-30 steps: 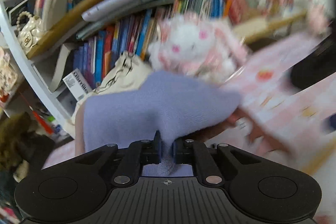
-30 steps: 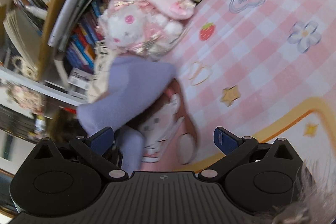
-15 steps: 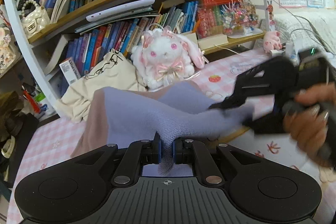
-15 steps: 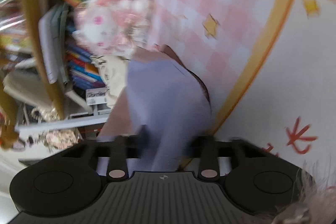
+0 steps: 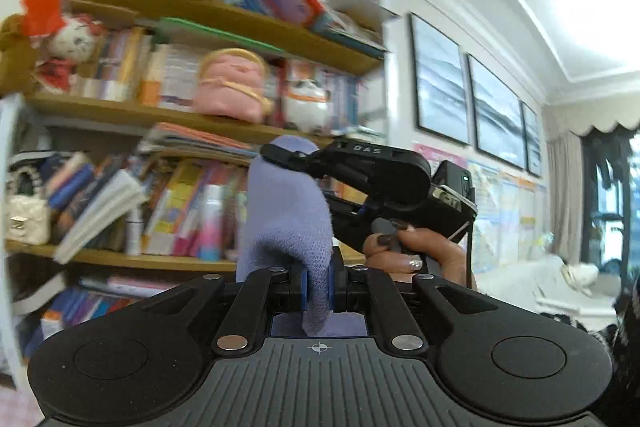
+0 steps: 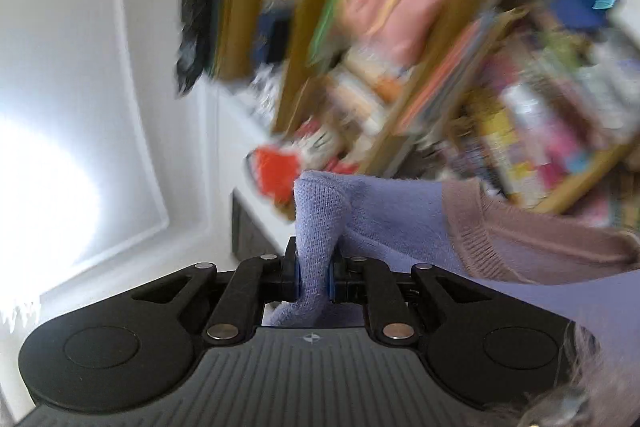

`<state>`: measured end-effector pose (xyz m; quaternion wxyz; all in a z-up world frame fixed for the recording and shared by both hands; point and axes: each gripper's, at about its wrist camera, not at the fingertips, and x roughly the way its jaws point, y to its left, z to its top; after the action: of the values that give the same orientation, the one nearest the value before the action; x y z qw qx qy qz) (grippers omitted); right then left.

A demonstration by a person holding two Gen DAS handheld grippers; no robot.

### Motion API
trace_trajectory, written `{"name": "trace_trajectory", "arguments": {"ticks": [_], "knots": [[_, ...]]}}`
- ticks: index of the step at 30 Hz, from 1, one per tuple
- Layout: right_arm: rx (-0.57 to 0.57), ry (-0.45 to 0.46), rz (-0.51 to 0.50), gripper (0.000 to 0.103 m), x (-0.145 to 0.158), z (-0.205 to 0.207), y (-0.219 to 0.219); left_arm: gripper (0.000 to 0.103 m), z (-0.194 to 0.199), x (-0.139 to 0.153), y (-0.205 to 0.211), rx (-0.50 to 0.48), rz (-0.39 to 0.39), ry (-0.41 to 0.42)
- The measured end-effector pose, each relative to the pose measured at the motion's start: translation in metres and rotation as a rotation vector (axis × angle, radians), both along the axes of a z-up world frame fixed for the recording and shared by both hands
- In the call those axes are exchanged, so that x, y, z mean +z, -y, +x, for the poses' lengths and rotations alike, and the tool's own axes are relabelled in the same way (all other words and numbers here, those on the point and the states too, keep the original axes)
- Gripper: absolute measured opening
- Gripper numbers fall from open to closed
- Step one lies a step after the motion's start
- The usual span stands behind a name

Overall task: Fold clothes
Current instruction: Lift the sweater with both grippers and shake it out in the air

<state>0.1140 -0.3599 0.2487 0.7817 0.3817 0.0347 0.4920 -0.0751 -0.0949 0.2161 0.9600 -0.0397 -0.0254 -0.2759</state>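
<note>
Lilac knit is pinched in both our tools: the left gripper (image 5: 318,289) is clenched on one fold of the garment (image 5: 288,211), and the right gripper (image 6: 313,277), jaws closing the last bit, nips another. We judge the garment is held aloft, in front of the bookshelf (image 5: 192,115), so it hangs free and straightens before folding. A hand (image 5: 416,251) holds the right tool.

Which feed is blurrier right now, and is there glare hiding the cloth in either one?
Right wrist view: bookshelf badly smeared, white glare at far left, yet the lavender garment stays sharp. Left wrist view: shelves only mildly blurred, garment and right gripper crisp, fisheye bending the walls.
</note>
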Motion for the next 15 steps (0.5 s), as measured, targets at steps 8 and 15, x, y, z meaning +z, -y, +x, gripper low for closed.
{"name": "trace_trajectory", "arguments": {"ticks": [8, 15], "knots": [[0.06, -0.558, -0.507, 0.012, -0.144, 0.053, -0.127, 0.009, 0.069, -0.154, -0.099, 0.237, 0.014, -0.732], [0.019, -0.692, -0.669, 0.012, -0.218, 0.064, -0.187, 0.01, 0.096, -0.207, -0.129, 0.349, 0.128, -0.844]]}}
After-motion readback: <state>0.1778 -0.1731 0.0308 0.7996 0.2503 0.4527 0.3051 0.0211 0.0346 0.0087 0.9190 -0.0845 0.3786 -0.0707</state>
